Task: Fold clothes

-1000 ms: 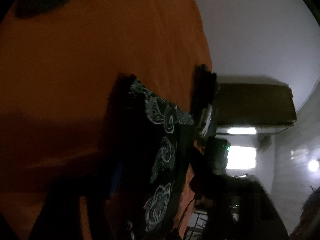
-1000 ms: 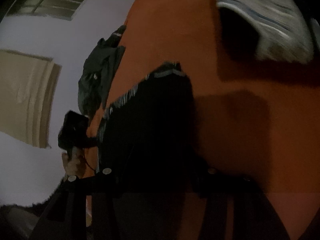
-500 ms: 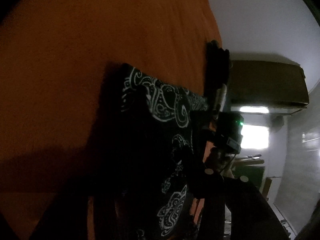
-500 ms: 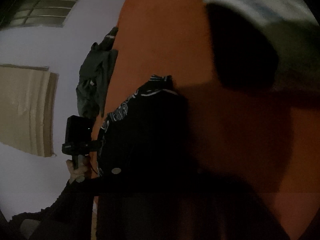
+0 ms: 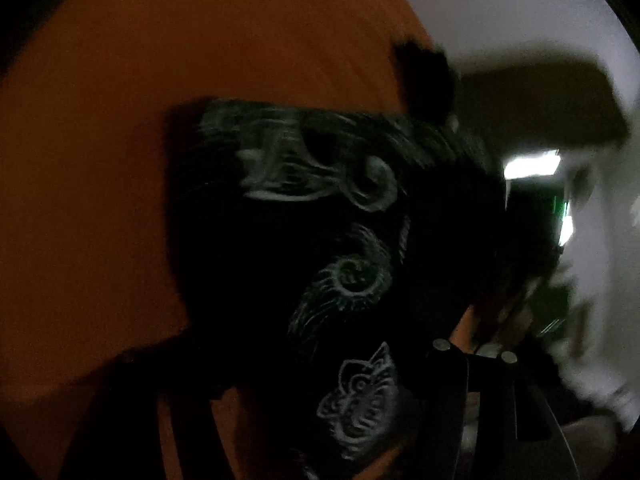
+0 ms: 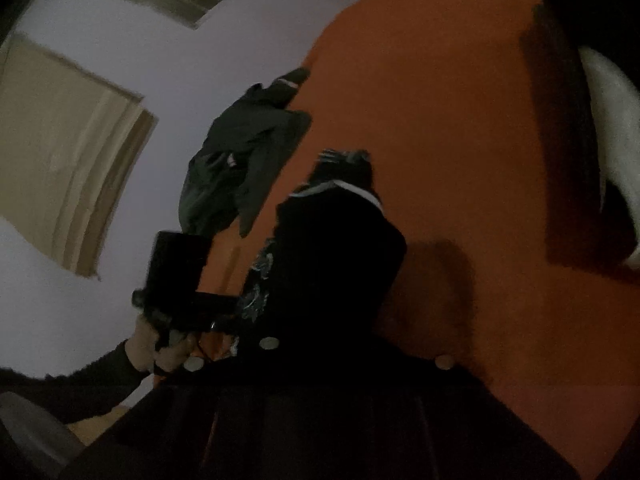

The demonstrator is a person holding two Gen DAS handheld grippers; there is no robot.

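A black garment with a white paisley print (image 5: pixel 352 280) lies on the orange bed sheet (image 5: pixel 120 160). It runs between the dark fingers of my left gripper (image 5: pixel 288 360), whose jaws are opening and stand wide around the cloth. In the right wrist view the same garment (image 6: pixel 332 260) rises as a dark fold out of my right gripper (image 6: pixel 356 348). Those jaws are closing, with the cloth caught between them and lifted off the sheet. A hand (image 6: pixel 160 344) holds the left gripper (image 6: pixel 236 308) at the garment's left edge.
A dark grey heap of clothes (image 6: pixel 244 152) hangs over the bed's far edge. A pale striped cloth (image 6: pixel 612 152) lies at the right. Behind are a white wall (image 6: pixel 180 60) and a beige panel (image 6: pixel 60 140). The room is dim.
The right gripper's fingers have drawn together on the garment and risen, pulling its fold up. In the left view the garment looms nearer and blurred. The left fingers have spread.
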